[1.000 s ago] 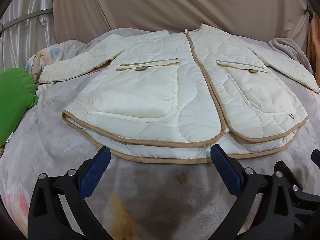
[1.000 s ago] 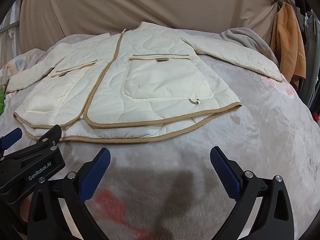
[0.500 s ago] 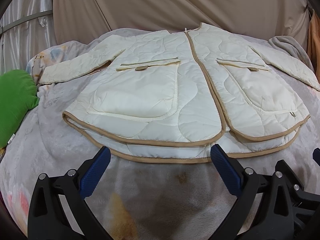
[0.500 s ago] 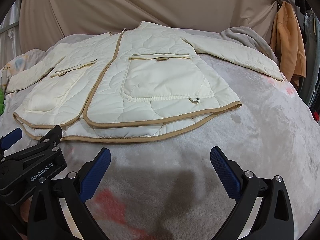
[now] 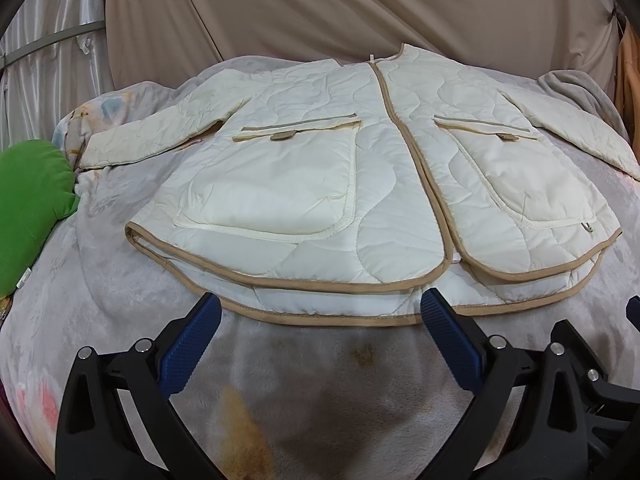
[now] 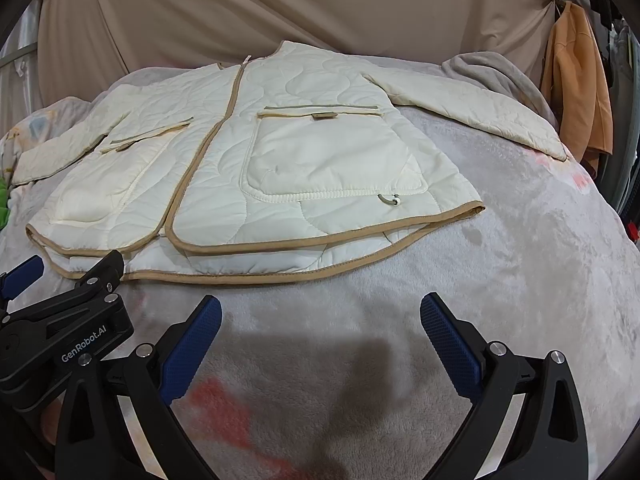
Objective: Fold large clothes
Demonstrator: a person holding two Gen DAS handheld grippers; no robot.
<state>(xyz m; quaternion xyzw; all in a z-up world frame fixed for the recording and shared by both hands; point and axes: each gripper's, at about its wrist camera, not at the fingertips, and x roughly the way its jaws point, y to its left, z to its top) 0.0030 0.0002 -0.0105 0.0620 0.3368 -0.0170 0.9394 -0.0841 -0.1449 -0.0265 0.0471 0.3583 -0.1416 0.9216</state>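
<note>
One jacket lies flat on the bed, and both your grippers wait with fingers spread wide at its hem.

You have one cream quilted jacket (image 5: 320, 184) lying front up in the middle of the grey blanket (image 6: 540, 280), its two sleeves stretched toward the left and right edges of the bed. Your left gripper (image 5: 320, 314) is open and empty, its tips just at the tan hem. Your right gripper (image 6: 320, 314) is also open and empty, a little apart from the hem, with bare blanket in front of it and to the right. One green pillow (image 5: 28, 208) sits at the left edge; one orange cloth (image 6: 580, 92) hangs beyond the right edge.
</note>
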